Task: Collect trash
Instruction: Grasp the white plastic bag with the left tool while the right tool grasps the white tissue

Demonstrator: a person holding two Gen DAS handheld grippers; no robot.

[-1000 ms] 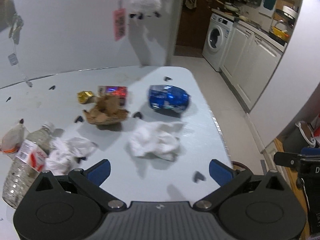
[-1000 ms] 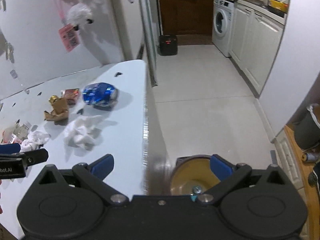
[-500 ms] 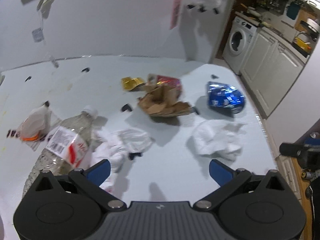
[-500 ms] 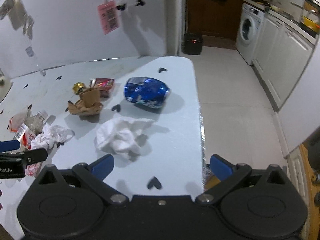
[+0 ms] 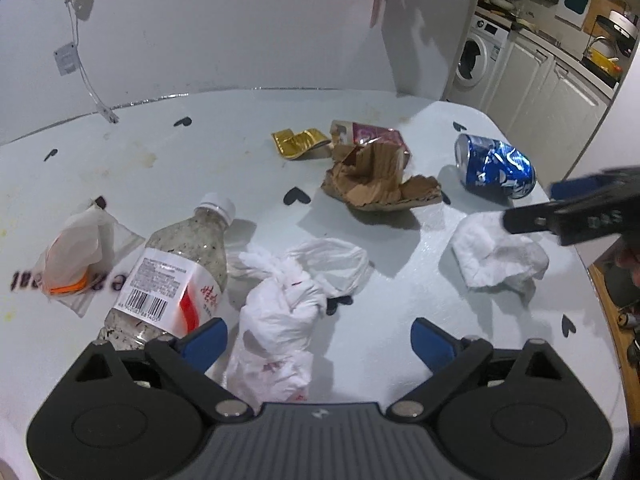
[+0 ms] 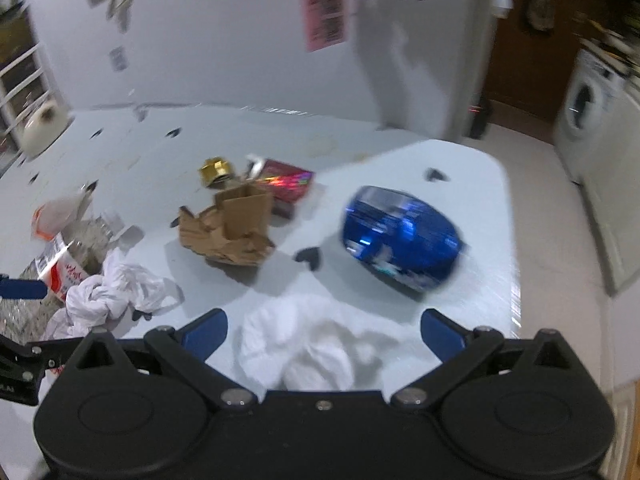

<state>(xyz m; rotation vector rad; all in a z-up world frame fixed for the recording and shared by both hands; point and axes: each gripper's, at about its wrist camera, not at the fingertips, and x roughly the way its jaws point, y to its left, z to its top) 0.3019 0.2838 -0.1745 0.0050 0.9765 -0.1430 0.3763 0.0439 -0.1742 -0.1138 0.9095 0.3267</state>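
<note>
Both sets of jaws stand apart and empty: your left gripper [image 5: 318, 336] has just been narrowing over the plastic bag [image 5: 288, 304]. Lower onto its knotted middle, clear of the bottle [image 5: 176, 268]; settle your right gripper [image 6: 322, 330] over the tissue [image 6: 308, 344].

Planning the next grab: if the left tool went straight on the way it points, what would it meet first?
Probably the white plastic bag, lying crumpled between the open left tool fingers; depth is unclear.

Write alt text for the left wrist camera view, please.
The open left gripper hovers over a crumpled white plastic bag on a pale table littered with a plastic bottle, torn cardboard, blue can and tissue.
</note>
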